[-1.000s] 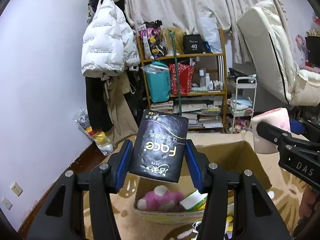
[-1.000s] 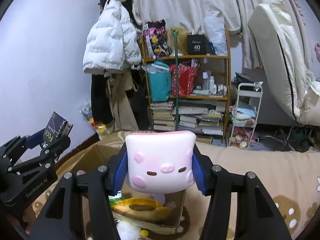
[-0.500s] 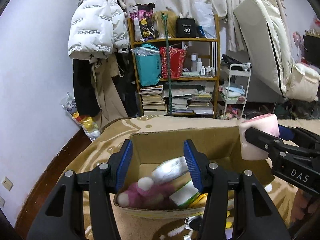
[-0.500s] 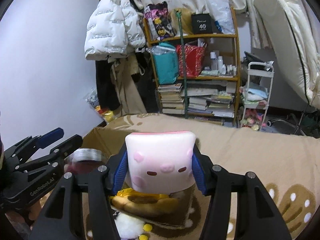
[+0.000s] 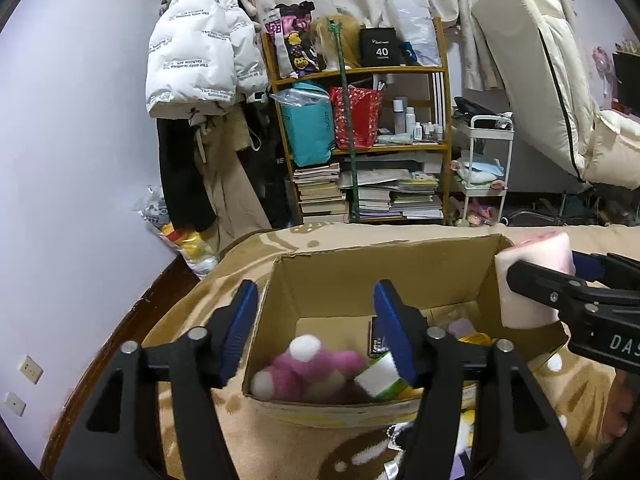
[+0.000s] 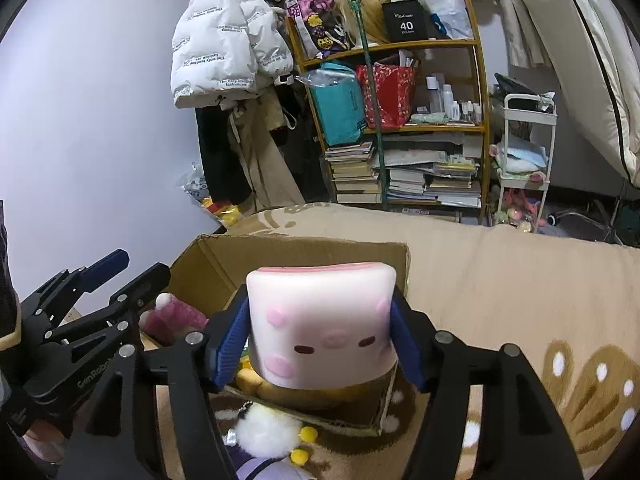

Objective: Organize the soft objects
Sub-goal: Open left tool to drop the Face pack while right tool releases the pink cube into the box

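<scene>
My left gripper hangs over the open cardboard box, its jaws opening with nothing between them. Inside the box lie a pink plush, a green-and-white pack and the black tissue pack, partly hidden by my finger. My right gripper holds a pink pig cube above the box's near right corner. Its jaws are opening, and the pads still touch the cube's sides. In the right wrist view the left gripper sits at the left edge of the frame.
The box rests on a tan patterned blanket. A white fluffy toy lies in front of the box. Beyond stand a wooden bookshelf, a hanging white jacket, a white cart and a leaning mattress.
The left gripper let go of the black tissue pack, which fell into the box, and its jaws spread. Both grippers sank toward the box. The right jaws widened slightly around the pig cube.
</scene>
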Demonstrator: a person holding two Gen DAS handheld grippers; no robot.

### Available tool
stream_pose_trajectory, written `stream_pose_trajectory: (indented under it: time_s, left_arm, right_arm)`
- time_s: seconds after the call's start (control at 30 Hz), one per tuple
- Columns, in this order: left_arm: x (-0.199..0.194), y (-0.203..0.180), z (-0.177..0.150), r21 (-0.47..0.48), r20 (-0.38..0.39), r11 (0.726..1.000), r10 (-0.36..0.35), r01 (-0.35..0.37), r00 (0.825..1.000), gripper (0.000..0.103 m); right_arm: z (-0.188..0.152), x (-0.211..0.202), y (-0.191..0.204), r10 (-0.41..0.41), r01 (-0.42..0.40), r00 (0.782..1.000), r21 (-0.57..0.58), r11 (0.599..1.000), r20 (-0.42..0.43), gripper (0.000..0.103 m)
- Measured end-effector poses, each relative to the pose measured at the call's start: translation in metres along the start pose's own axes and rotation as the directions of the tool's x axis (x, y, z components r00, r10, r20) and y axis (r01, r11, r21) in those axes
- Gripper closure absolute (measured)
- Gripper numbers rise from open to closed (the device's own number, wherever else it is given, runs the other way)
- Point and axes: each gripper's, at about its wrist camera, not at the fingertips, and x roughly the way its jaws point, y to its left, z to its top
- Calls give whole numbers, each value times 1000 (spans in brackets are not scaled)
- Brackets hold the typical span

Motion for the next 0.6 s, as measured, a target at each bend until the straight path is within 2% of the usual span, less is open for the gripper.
stream_pose_trajectory:
  time_s: [0.07,0.2,0.27,0.3,0.4,0.6]
  left_arm:
    - [-3,1,1,-3,4,1000,4,-4,1000,34]
    - [-10,2,1,-7,7,1000,6,-6,1000,18]
    - [-13,3,1,-7,2,1000,12,-12,1000,13]
    - [-14,3,1,-6,1,1000,17,-17,1000,10]
    - [-18,5,0,-8,-2,999,31,-31,1000,6]
    - [-22,11,-5,-40,-41,999,9,-10,999,5]
  right_arm:
    - [-1,-3,1,2,-2,1000,-7,1000,-2,31]
    - [-1,-8,3,13,-13,1000,-14,1000,-3,26]
    - [-1,-11,4,22,-22,1000,-12,1000,4,16]
    - [-1,-13,4,28,-28,1000,-13,1000,10,15]
    - [0,-18,7,28,-27,999,-24,999,16,13]
    - [-3,-28,8,26,-26,1000,-13,1000,14,0]
